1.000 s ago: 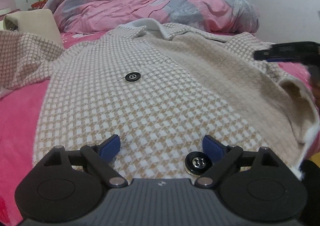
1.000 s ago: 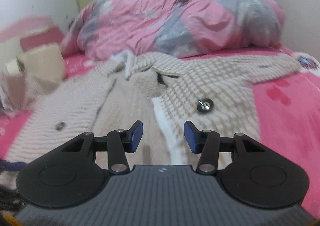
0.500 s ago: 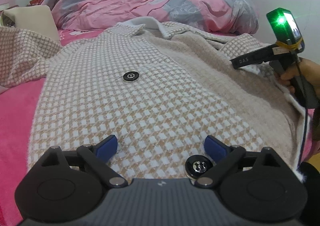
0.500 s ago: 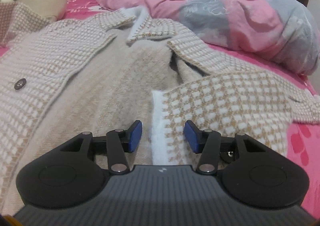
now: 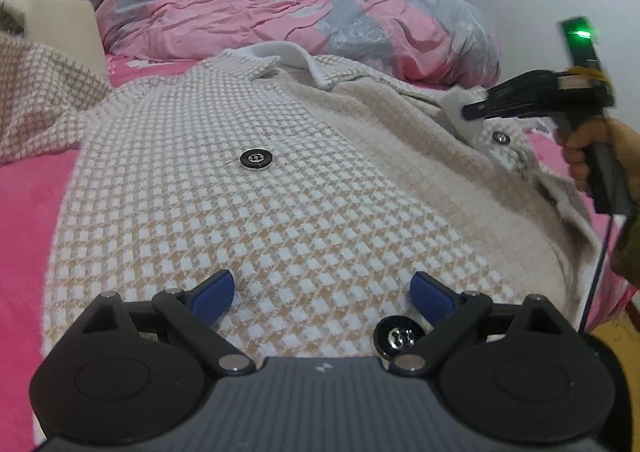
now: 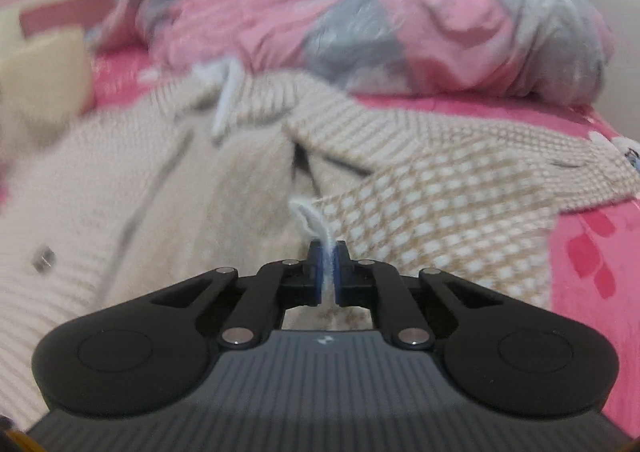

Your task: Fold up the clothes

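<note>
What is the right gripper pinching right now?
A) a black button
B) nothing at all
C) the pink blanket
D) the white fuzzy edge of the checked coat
D: the right gripper has its blue pads closed on the white edge of the checked coat, seen in both views.

The right wrist view is smeared by motion blur. The coat (image 5: 248, 212) is cut off below by the left gripper (image 5: 320, 294), whose linkage half covers one button (image 5: 394, 338).
</note>
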`<state>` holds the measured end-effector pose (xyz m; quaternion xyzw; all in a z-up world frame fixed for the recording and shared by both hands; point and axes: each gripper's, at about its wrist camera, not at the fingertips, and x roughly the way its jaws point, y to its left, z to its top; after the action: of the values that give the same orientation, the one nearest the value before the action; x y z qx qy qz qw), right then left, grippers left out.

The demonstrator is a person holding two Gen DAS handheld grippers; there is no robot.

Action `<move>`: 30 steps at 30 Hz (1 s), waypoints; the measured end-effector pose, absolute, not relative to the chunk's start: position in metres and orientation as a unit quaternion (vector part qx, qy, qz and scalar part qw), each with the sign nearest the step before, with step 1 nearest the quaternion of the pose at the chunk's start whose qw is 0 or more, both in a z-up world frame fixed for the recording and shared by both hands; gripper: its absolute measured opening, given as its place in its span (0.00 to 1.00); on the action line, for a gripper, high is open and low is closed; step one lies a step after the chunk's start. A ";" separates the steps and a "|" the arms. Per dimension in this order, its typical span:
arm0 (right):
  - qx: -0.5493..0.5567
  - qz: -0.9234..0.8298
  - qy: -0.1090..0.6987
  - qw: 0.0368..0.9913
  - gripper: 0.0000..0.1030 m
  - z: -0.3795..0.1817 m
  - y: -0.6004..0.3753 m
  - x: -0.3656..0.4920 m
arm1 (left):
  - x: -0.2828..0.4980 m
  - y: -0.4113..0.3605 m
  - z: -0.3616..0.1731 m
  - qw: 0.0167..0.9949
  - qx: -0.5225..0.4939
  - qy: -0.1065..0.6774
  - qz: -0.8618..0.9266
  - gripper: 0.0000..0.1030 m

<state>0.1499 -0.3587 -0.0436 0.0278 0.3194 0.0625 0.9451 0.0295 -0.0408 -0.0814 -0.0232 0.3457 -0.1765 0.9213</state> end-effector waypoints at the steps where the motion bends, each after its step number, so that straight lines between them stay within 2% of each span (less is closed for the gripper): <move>1: 0.047 0.064 0.311 0.947 0.03 -0.038 -0.363 0.144 | 0.030 -0.039 -0.081 0.921 -0.034 0.346 -0.177 0.92; 4: 0.098 0.081 0.283 0.951 0.03 -0.018 -0.369 0.120 | 0.032 -0.030 -0.080 0.919 -0.068 0.345 -0.179 0.91; 12: 0.134 0.166 0.236 0.948 0.03 0.018 -0.341 0.037 | 0.023 0.007 -0.080 0.910 -0.186 0.335 -0.161 0.64; 17: 0.115 0.243 0.222 0.937 0.03 0.017 -0.307 -0.011 | 0.019 0.030 -0.080 0.888 -0.258 0.343 -0.162 0.56; 26: 0.040 0.305 0.308 0.900 0.03 -0.040 -0.262 -0.044 | 0.022 0.044 -0.099 0.788 -0.406 0.390 -0.248 0.53; 30: 0.021 0.310 0.311 0.898 0.03 -0.050 -0.257 -0.048 | 0.032 0.042 -0.115 0.718 -0.482 0.415 -0.284 0.54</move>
<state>-0.0475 -0.2569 -0.0501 0.0211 0.3112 0.3104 0.8980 0.0321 0.0422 -0.1150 -0.4816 0.4150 -0.2842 0.7177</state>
